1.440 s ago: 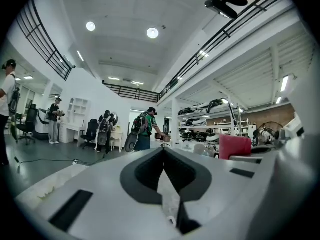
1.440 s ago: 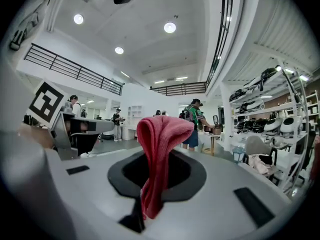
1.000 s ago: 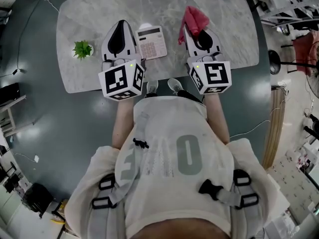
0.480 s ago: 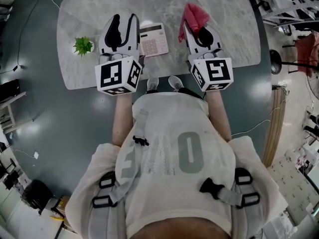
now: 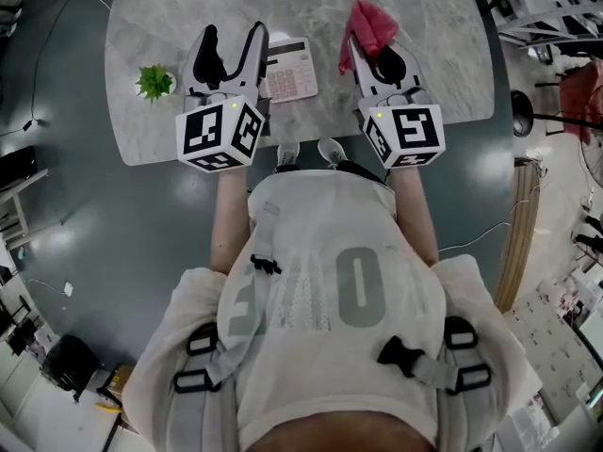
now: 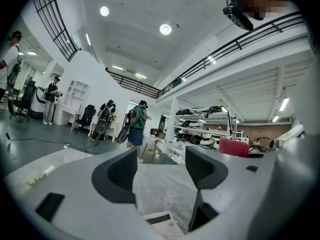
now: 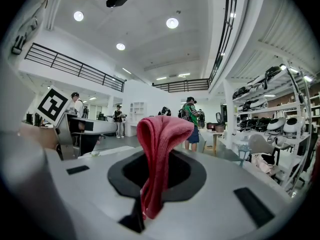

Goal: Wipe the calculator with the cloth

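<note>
Head view: calculator (image 5: 290,69) is seen flat near the desk's (image 5: 311,3) near edge, about mid-width, just beside the left gripper (image 5: 234,40). Pale body, pinkish keys, dark display strip at the far end. Red cloth (image 5: 370,28) is clamped in the right gripper (image 5: 379,59), right of the calculator.
Left gripper view: fingers have just been opened wide, nothing between them, calculator corner visible below.
Right gripper view: fingers are closed on a folded bunch of cloth.
Judgement: calculator should be steadied at its edge, then cloth laid flat and dragged lightly across the keys.
</note>
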A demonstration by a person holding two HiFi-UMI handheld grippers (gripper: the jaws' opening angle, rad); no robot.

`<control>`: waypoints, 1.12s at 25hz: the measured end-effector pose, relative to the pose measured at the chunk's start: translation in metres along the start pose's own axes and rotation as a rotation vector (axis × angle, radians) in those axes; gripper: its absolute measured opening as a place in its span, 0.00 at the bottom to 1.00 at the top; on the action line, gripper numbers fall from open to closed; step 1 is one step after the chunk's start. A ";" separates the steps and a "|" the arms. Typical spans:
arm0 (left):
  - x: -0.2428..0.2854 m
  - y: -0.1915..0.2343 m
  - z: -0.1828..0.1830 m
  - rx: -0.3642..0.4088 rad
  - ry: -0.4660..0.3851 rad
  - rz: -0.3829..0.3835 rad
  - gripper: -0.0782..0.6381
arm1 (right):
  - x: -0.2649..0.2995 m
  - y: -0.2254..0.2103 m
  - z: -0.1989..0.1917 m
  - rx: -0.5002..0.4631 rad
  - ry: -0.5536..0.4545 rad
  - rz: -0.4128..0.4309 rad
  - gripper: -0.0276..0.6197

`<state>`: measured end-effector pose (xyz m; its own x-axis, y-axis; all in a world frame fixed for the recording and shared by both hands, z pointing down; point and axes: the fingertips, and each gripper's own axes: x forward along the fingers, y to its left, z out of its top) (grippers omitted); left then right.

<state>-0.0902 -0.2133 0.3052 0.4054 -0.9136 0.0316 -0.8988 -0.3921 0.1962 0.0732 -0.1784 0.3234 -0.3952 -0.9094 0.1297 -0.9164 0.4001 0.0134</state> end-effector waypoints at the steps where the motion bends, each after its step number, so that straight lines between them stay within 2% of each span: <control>1: 0.001 0.002 -0.004 -0.006 0.014 0.001 0.51 | 0.001 0.000 0.000 0.000 0.000 0.001 0.13; 6: 0.005 0.011 -0.042 -0.022 0.117 0.019 0.51 | 0.003 0.003 -0.004 0.001 0.013 0.006 0.13; 9: 0.004 0.022 -0.086 -0.020 0.222 0.048 0.51 | 0.004 0.007 -0.010 0.003 0.027 0.008 0.13; 13: -0.003 0.028 -0.140 -0.042 0.384 0.049 0.51 | 0.003 0.009 -0.014 0.007 0.042 0.010 0.13; 23: -0.026 0.035 -0.230 -0.058 0.634 0.072 0.51 | 0.000 0.012 -0.024 0.009 0.071 0.020 0.13; 28: -0.038 0.031 -0.262 0.002 0.738 0.055 0.51 | -0.001 0.011 -0.026 0.005 0.079 0.017 0.13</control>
<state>-0.0895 -0.1628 0.5667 0.3663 -0.6216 0.6924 -0.9209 -0.3488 0.1740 0.0655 -0.1702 0.3490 -0.4048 -0.8905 0.2078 -0.9098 0.4149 0.0056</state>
